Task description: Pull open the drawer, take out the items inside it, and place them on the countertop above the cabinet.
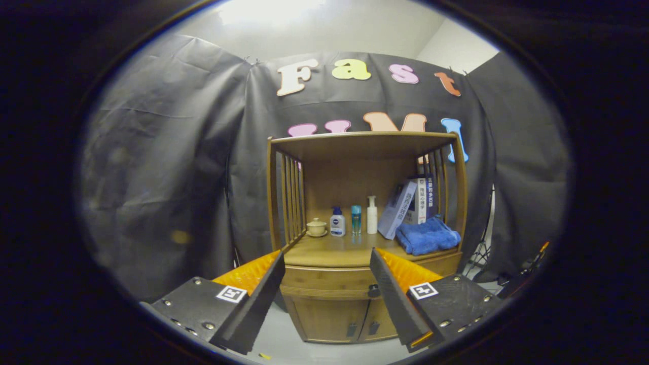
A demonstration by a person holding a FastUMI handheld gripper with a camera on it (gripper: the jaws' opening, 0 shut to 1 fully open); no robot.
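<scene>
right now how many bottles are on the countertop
3, in a row between the lidded cup and the books: white-and-blue bottle, teal bottle, white pump bottle. None seem hidden.

Staged recording booth, black cloth wall [167,167] behind, wooden cabinet [355,284] dressed with toiletry bottles [337,221], books [411,203], folded towel [427,235]

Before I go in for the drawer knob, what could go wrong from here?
The gripper is open and still short of the cabinet. The drawer knob sits close by one finger rather than centred between them, so closing now could miss or clip it. The countertop already carries a lidded cup, three bottles, leaning books and a blue towel; placing items later could topple the bottles.
</scene>
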